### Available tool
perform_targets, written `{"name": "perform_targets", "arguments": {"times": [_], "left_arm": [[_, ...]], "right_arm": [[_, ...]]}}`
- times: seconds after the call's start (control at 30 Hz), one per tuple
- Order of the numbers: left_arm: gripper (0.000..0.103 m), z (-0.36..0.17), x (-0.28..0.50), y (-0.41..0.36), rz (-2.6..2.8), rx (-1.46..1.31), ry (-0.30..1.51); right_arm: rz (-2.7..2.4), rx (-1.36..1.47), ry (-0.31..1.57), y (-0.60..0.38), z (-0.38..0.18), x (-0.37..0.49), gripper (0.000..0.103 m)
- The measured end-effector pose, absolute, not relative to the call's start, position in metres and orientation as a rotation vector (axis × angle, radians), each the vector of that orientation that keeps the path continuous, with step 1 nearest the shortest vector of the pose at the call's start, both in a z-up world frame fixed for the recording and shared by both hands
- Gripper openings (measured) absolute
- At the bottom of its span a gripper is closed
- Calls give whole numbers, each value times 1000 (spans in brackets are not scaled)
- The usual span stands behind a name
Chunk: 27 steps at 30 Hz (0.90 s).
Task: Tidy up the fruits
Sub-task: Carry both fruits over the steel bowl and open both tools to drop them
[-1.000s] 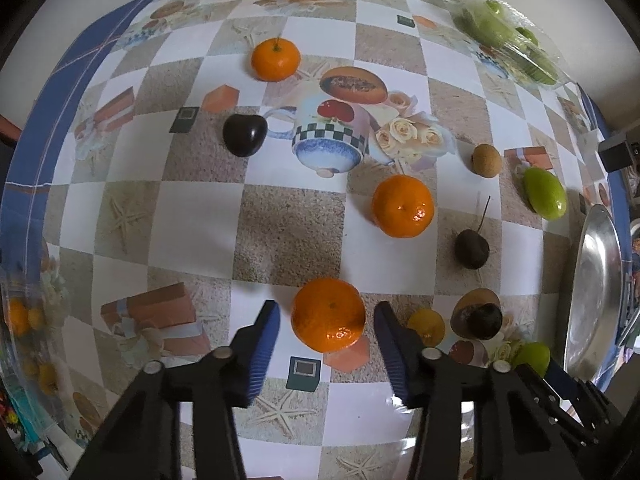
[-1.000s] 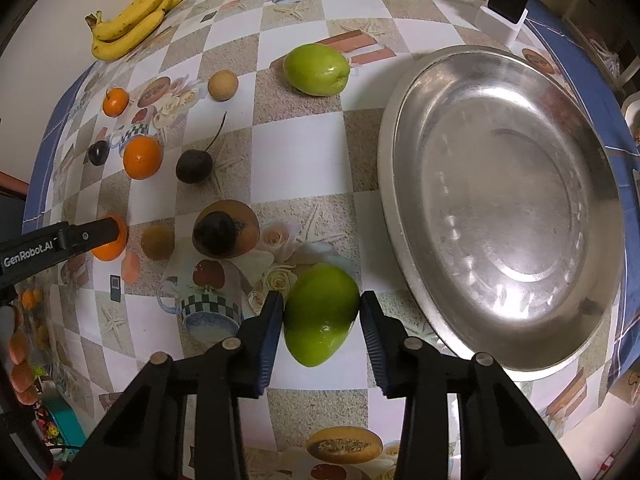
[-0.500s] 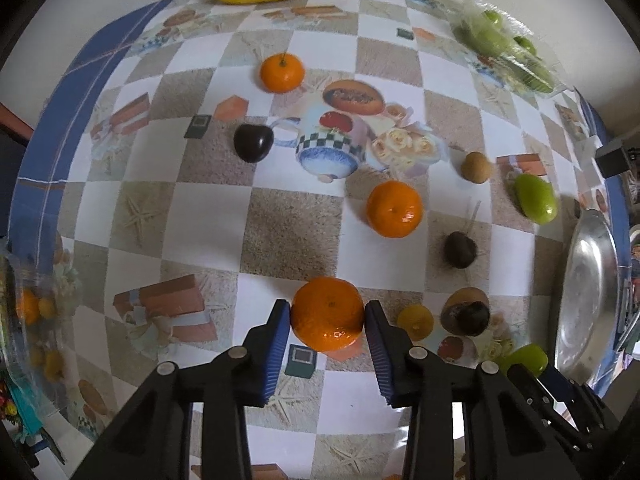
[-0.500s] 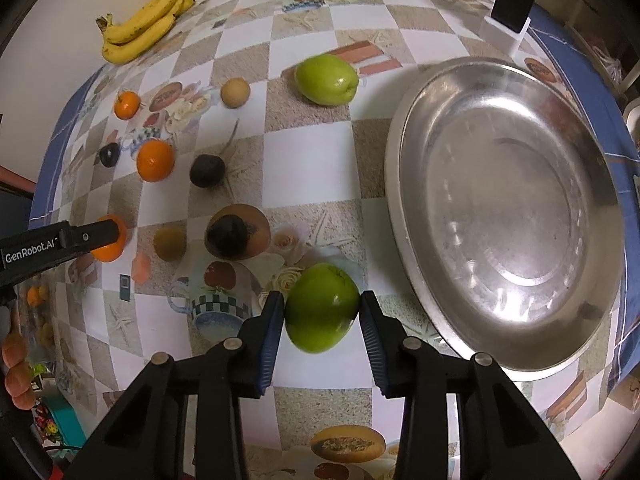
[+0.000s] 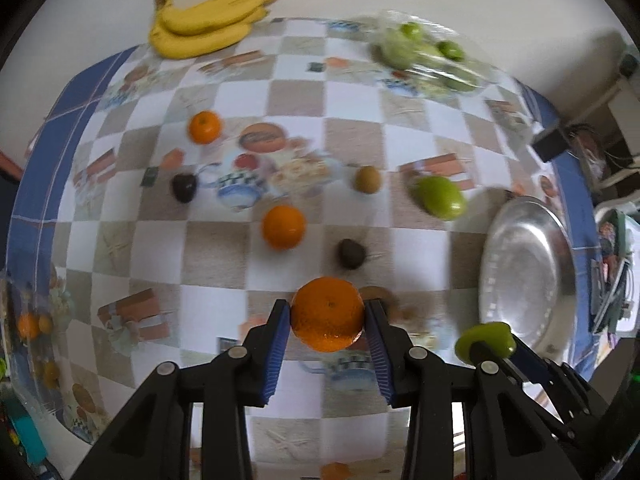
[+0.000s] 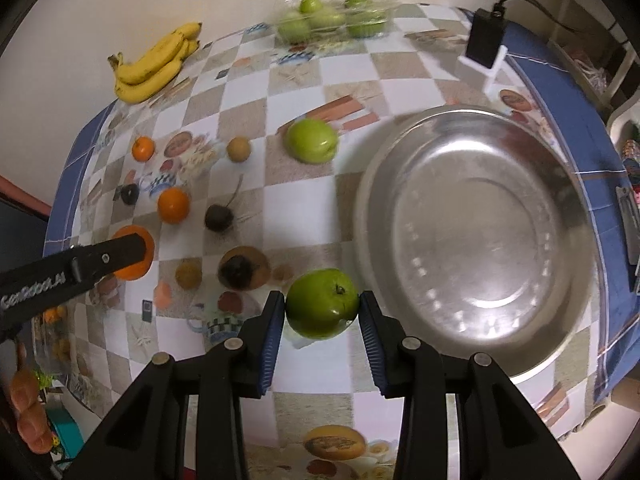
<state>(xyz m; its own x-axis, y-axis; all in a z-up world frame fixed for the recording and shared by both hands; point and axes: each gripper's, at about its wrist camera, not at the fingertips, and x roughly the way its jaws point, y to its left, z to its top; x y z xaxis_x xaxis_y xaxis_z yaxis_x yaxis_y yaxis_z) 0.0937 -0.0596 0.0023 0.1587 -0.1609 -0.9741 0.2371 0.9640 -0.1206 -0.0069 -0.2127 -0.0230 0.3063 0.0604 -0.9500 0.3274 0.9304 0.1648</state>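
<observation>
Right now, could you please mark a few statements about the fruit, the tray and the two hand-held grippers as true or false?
1. The left hand-held gripper is shut on an orange. True.
2. The right hand-held gripper holds a banana. False: it is shut on a green apple; the bananas lie at the far edge of the table.
3. The metal tray has no fruit in it. True.
4. The metal tray lies to the left of the held green apple in the right wrist view. False: it lies to the right.
5. A second green apple lies on the tablecloth beyond the held one. True.
</observation>
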Motion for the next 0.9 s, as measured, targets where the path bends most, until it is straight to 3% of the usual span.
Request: {"name": "perform_targets", "arguments": {"times": [0.37, 0.5, 0.9], "left_arm": [[41, 9, 75, -133, -392, 100, 1364], [41, 4, 68, -159, -428, 116, 1369], [41, -20, 57, -215, -480, 157, 1396]], "right_arm": [[-268, 409, 1235, -278, -17, -21, 40], [-307, 422, 1230, -303, -18, -28, 30], [-364, 447, 1250, -352, -34, -40, 30]]}}
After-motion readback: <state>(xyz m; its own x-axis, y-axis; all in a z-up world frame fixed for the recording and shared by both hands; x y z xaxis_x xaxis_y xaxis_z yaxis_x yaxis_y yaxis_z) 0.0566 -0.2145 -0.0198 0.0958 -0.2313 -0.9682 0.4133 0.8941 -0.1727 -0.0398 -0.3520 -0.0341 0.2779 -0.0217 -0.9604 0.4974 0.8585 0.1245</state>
